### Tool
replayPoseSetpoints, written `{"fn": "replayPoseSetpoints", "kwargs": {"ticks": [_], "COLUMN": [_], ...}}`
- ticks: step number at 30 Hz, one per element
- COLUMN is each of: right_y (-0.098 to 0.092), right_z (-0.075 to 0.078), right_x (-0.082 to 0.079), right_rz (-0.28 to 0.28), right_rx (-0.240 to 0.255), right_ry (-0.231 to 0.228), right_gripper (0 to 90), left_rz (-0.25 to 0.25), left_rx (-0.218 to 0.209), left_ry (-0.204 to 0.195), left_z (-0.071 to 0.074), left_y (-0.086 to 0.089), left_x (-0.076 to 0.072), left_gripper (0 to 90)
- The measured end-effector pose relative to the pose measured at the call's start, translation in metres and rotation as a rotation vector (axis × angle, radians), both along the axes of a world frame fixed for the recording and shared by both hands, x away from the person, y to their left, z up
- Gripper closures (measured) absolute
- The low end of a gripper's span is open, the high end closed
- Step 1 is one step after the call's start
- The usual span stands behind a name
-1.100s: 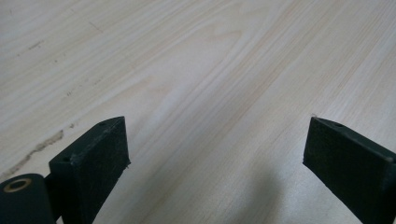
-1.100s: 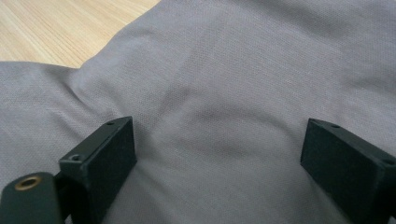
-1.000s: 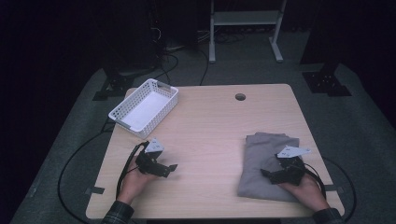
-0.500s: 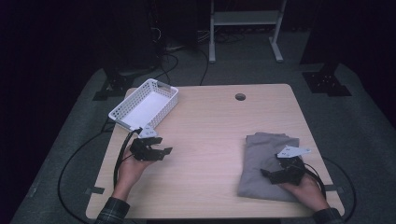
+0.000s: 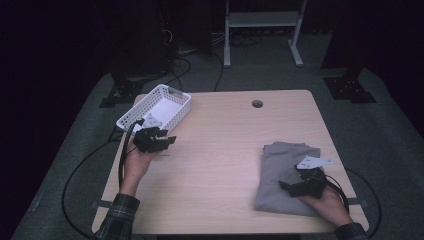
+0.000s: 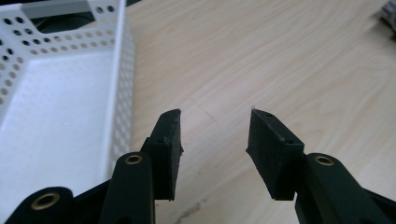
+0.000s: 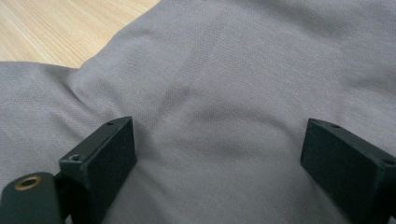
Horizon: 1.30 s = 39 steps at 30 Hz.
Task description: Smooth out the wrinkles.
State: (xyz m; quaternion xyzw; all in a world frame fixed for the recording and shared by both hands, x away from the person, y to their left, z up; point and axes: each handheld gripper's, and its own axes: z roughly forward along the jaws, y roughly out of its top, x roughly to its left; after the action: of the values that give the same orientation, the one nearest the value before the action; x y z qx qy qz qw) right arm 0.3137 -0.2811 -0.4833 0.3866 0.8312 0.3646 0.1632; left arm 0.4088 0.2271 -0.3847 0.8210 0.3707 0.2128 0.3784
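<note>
A folded grey cloth (image 5: 282, 162) lies at the right front of the wooden table (image 5: 225, 135). My right gripper (image 5: 291, 187) rests on its near part, open; in the right gripper view the jaws stand wide apart over the grey cloth (image 7: 233, 70), right gripper (image 7: 217, 156) pressing on nothing. My left gripper (image 5: 162, 141) is held above the table's left side, just in front of a white perforated basket (image 5: 176, 112). Its jaws have just been closing, with nothing between them and a clear gap left. In the left gripper view, the left gripper (image 6: 214, 140) hangs over bare wood beside the basket (image 6: 122, 88).
The basket looks empty, with its white floor showing. A small round hole (image 5: 257, 103) is in the table's far edge. Black cables (image 5: 82, 165) trail off the left side of the table. A metal stand (image 5: 262, 22) is on the floor behind.
My left hand has risen and moved away from the front edge toward the basket, and its jaws have narrowed. The right hand and the cloth have kept still.
</note>
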Motion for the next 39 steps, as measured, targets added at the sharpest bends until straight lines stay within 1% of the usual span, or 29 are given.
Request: {"fn": "replayPoseSetpoints", "kwargs": {"ticks": [1, 3, 5, 6, 8, 10, 13, 15, 18, 20, 22, 25, 27, 28, 31, 33, 34, 35, 36, 39], "right_y": [0.0, 0.0, 0.0, 0.0, 0.0, 0.0, 0.0, 0.0, 0.0, 0.0, 0.0, 0.0, 0.0, 0.0, 0.0, 0.0, 0.0, 0.0, 0.0, 0.0], "right_z": [0.0, 0.0, 0.0, 0.0, 0.0, 0.0, 0.0, 0.0, 0.0, 0.0, 0.0, 0.0, 0.0, 0.0, 0.0, 0.0, 0.0, 0.0, 0.0, 0.0], "right_x": [0.0, 0.0, 0.0, 0.0, 0.0, 0.0, 0.0, 0.0, 0.0, 0.0, 0.0, 0.0, 0.0, 0.0, 0.0, 0.0, 0.0, 0.0, 0.0, 0.0], "right_rz": [0.0, 0.0, 0.0, 0.0, 0.0, 0.0, 0.0, 0.0, 0.0, 0.0, 0.0, 0.0, 0.0, 0.0, 0.0, 0.0, 0.0, 0.0, 0.001, 0.0], "right_rx": [0.0, 0.0, 0.0, 0.0, 0.001, 0.001, 0.002, 0.001, 0.001, 0.001, 0.001, 0.001, 0.001, 0.001, 0.001, 0.001, 0.001, 0.001, 0.001, 0.001], "right_ry": [0.0, 0.0, -0.001, -0.001, 0.0, 0.0, 0.001, 0.0, 0.0, 0.0, 0.0, 0.0, 0.0, 0.0, 0.0, 0.0, 0.0, 0.001, 0.0, 0.001], "right_gripper": [9.1, 9.1, 9.1, 9.1, 9.1, 9.1, 9.1, 9.1, 9.1, 9.1, 9.1, 9.1, 9.1, 9.1, 9.1, 9.1, 9.1, 9.1, 9.1, 9.1], "left_rz": [0.007, 0.024, 0.045, 0.051, 0.061, 0.07, 0.081, 0.088, 0.099, 0.106, 0.109, 0.11, 0.119, 0.115, 0.121, 0.119, 0.113, 0.112, 0.115, 0.122], "left_rx": [0.002, 0.02, 0.023, 0.028, 0.023, 0.026, 0.043, 0.038, 0.059, 0.056, 0.063, 0.06, 0.067, 0.061, 0.065, 0.066, 0.057, 0.049, 0.055, 0.058], "left_ry": [-0.001, -0.009, -0.01, -0.004, -0.003, 0.007, 0.016, 0.011, 0.038, 0.052, 0.057, 0.08, 0.088, 0.097, 0.114, 0.127, 0.134, 0.135, 0.131, 0.127], "left_z": [0.001, 0.003, 0.004, 0.004, 0.003, 0.002, -0.001, -0.002, -0.006, -0.009, -0.01, -0.014, -0.016, -0.018, -0.022, -0.025, -0.025, -0.025, -0.025, -0.025], "left_y": [0.001, 0.004, 0.008, 0.01, 0.012, 0.014, 0.016, 0.018, 0.02, 0.021, 0.022, 0.023, 0.023, 0.023, 0.023, 0.023, 0.023, 0.023, 0.023, 0.022], "left_x": [0.002, 0.009, 0.016, 0.022, 0.027, 0.034, 0.042, 0.047, 0.053, 0.057, 0.059, 0.062, 0.064, 0.065, 0.068, 0.069, 0.069, 0.069, 0.068, 0.067], "left_gripper": [54.2, 54.4, 55.7, 55.8, 56.2, 57.3, 58.4, 59.6, 60.6, 61.7, 61.7, 63.2, 64.5, 65.8, 69.7, 75.2, 77.9, 80.8, 83.4, 84.1]}}
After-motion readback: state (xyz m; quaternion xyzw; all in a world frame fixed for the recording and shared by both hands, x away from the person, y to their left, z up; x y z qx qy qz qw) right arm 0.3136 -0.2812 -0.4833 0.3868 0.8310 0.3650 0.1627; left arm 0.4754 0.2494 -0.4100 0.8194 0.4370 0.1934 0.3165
